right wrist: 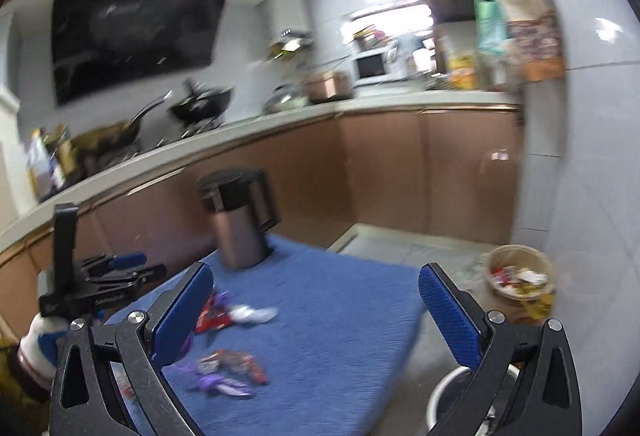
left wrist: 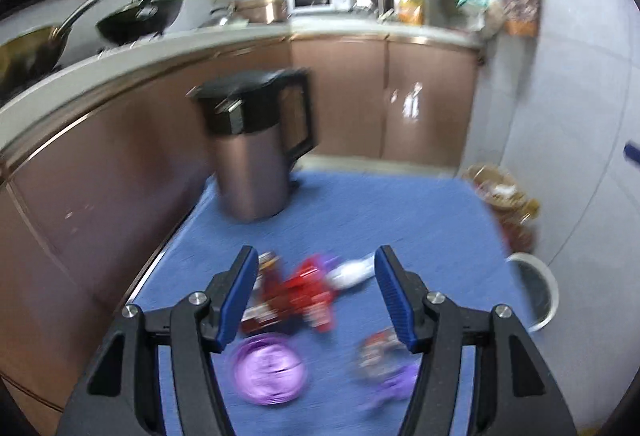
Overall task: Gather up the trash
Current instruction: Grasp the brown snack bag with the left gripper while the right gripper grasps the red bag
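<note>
Trash lies on a blue cloth (left wrist: 400, 220): a red wrapper (left wrist: 304, 292), a crumpled white piece (left wrist: 352, 272), a round purple lid (left wrist: 270, 370) and a colourful purple wrapper (left wrist: 384, 364). My left gripper (left wrist: 317, 252) hovers open above the red wrapper with nothing between its pads. In the right wrist view my right gripper (right wrist: 316, 268) stands wide open and empty over the cloth (right wrist: 340, 296), with the red wrapper (right wrist: 212, 316), the white piece (right wrist: 254, 314) and the colourful wrapper (right wrist: 234, 360) below it. The left gripper (right wrist: 140, 265) shows at the left.
A copper kettle (left wrist: 256, 148) with a black lid stands at the cloth's far left corner. Beyond the right edge, a white bin (left wrist: 536, 292) and a wicker basket (right wrist: 518, 276) holding scraps sit on the floor. Brown cabinets and a counter with pans run behind.
</note>
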The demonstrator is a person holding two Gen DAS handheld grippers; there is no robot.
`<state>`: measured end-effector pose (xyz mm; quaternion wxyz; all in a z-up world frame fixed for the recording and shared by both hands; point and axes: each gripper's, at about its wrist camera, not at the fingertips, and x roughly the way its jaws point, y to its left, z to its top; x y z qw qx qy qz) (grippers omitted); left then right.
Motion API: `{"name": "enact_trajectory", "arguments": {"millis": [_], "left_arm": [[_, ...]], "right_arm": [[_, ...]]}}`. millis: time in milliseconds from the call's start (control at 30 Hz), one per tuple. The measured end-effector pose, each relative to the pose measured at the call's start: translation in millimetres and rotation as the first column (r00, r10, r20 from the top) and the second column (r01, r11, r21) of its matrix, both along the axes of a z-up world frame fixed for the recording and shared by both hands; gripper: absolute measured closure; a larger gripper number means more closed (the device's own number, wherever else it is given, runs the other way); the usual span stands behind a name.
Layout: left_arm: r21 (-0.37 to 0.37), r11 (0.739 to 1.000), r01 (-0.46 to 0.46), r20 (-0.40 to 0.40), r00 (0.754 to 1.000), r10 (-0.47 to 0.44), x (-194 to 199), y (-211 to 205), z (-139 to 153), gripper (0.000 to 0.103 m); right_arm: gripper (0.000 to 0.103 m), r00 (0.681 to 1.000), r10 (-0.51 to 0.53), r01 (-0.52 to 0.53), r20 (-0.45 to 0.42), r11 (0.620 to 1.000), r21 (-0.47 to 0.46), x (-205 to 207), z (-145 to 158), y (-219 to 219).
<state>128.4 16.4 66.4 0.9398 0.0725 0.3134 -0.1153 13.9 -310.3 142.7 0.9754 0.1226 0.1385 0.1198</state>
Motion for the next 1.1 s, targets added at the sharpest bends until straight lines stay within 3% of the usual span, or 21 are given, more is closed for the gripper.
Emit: {"name": "enact_trajectory", "arguments": {"millis": [100, 200, 267, 333, 467, 733, 1000, 1100], "left_arm": [[0.032, 0.999, 0.018, -0.057, 0.998, -0.016, 14.9, 30.1, -27.8, 0.045], [0.091, 0.994, 0.063, -0.099, 0.994, -0.054, 23.6, 38.2, -57.3, 0.044], [0.141, 0.985, 0.102, -0.127, 0.988, -0.084, 33.1, 35.0, -77.1, 0.044], [0.17, 0.977, 0.129, -0.146, 0.984, -0.104, 39.5, 29.9, -91.9, 0.044], [0.224, 0.961, 0.165, -0.169, 0.977, -0.128, 60.9, 22.8, -114.4, 0.044], [0.194, 0.956, 0.22, -0.227, 0.958, -0.174, 88.4, 25.3, -140.4, 0.044], [0.102, 0.97, 0.219, -0.257, 0.948, -0.187, 100.9, 34.5, -149.6, 0.046], [0.061, 0.979, 0.194, -0.269, 0.948, -0.171, 107.7, 42.0, -151.0, 0.06]], "right_arm": [[0.0, 0.994, 0.094, -0.096, -0.056, 0.995, -0.032, 30.2, -2.1, 43.8], [0.001, 0.967, 0.219, -0.223, -0.133, 0.975, -0.022, 67.8, -11.3, 85.0], [0.009, 0.941, 0.28, -0.289, -0.192, 0.957, -0.02, 94.2, -22.1, 113.3], [0.023, 0.915, 0.322, -0.335, -0.243, 0.942, -0.01, 115.4, -32.8, 131.2], [0.03, 0.859, 0.382, -0.396, -0.34, 0.918, 0.029, 153.2, -59.9, 166.6], [0.043, 0.774, 0.435, -0.42, -0.46, 0.896, 0.141, 205.9, -109.0, 195.5], [0.056, 0.737, 0.456, -0.402, -0.499, 0.889, 0.218, 241.8, -133.4, 207.1], [0.067, 0.733, 0.455, -0.409, -0.506, 0.889, 0.207, 247.1, -137.6, 214.0]]}}
